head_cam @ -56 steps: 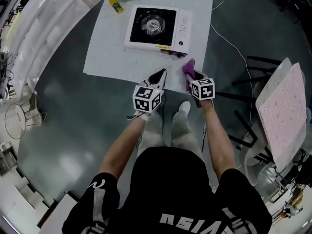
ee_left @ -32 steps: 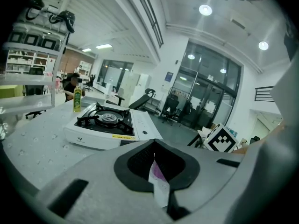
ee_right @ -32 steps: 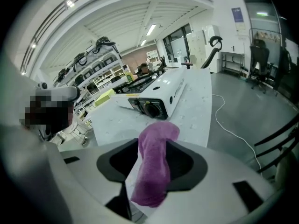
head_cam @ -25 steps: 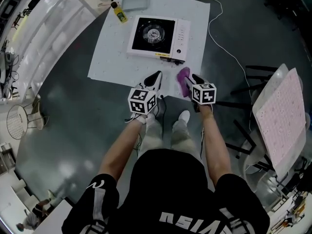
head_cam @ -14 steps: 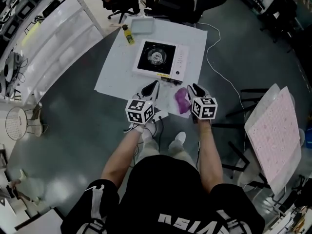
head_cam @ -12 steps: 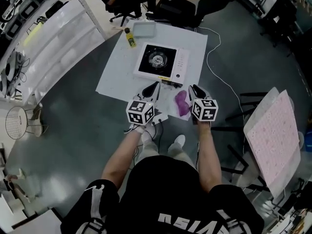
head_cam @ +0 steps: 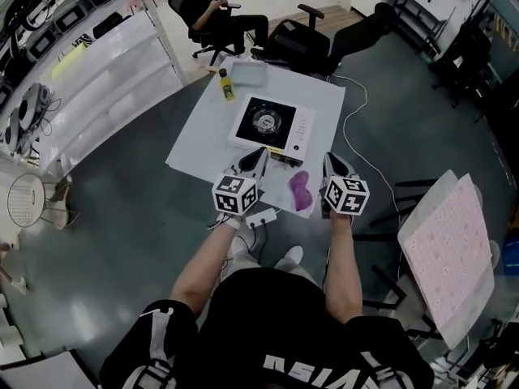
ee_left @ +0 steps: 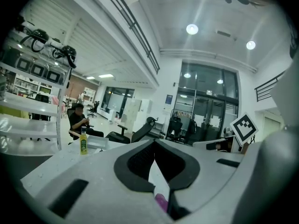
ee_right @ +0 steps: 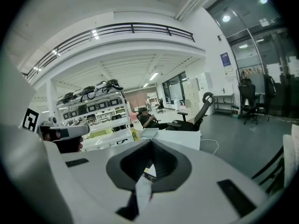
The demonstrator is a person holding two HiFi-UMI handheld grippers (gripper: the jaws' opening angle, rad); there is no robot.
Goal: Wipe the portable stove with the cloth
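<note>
The portable stove (head_cam: 273,126), white with a black burner top, sits on a white mat (head_cam: 203,144) on the floor. The purple cloth (head_cam: 301,190) lies crumpled by the mat's near edge, below and between the two grippers, held by neither. A sliver of the cloth (ee_left: 161,202) shows under the left jaws. My left gripper (head_cam: 259,154) (ee_left: 154,144) hangs in the air, shut, with its tips meeting and nothing in them. My right gripper (head_cam: 330,160) (ee_right: 150,143) has just been closing. It is now shut with nothing between its jaws.
A yellow bottle (head_cam: 228,85) and a grey tray (head_cam: 247,72) stand at the mat's far edge. A white cable (head_cam: 357,112) runs off to the right. A seated person (head_cam: 207,10), black office chairs (head_cam: 316,43), shelving (head_cam: 97,63) and a pink perforated board (head_cam: 450,250) surround the spot.
Both grippers have risen well above the floor. The cloth, earlier at the right gripper's tip, has left it and lies on the mat's near edge. The head view now takes in more of the room.
</note>
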